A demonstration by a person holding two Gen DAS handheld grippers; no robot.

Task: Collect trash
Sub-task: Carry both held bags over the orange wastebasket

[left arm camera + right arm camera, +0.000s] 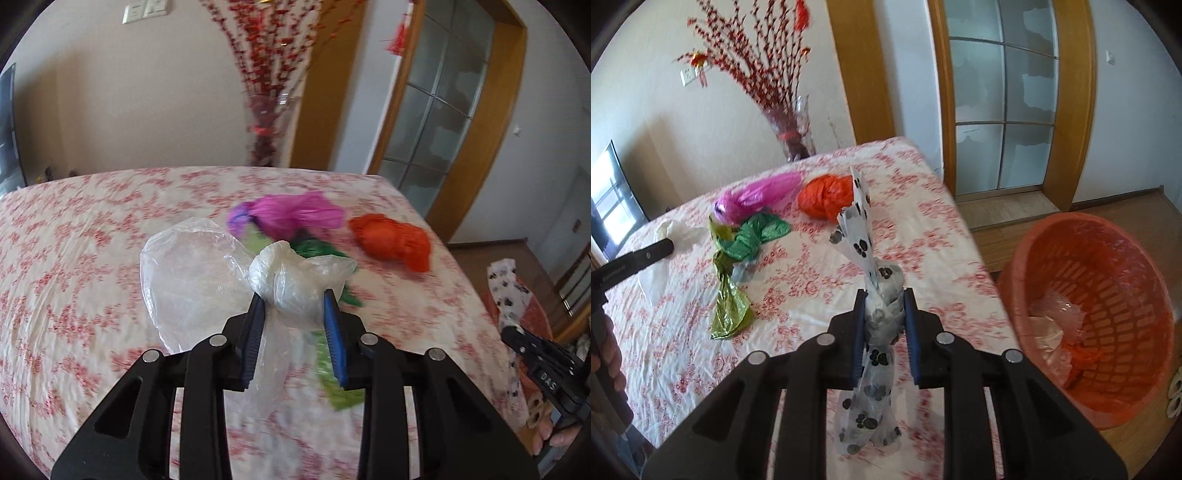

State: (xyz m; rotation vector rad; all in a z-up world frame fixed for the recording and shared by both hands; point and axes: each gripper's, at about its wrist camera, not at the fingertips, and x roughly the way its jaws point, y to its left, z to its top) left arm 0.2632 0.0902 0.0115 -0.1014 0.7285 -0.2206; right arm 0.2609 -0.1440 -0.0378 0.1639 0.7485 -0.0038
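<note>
The table (798, 306), under a cloth with a red flower print, fills most of both views; its right edge runs diagonally, with open wood floor (1015, 218) beyond it toward the glass-paned door (1001, 110). Only the right wrist view shows the orange basket (1137, 402), tilted on the floor just beside that edge, with crumpled plastic lying in it. Behind the table's far edge a glass vase (798, 136) of red branches stands against the wall. On the cloth lie a pink bag (764, 192), an orange bag (823, 199), a green bag (757, 236) and an olive bag (729, 314), near one another. The left gripper (293, 306) has its jaws closed on a knotted clear plastic bag (295, 284), held above the cloth. The right gripper (884, 317) is clamped on a paw-print bag (882, 310), twisted upright between its pads.
</note>
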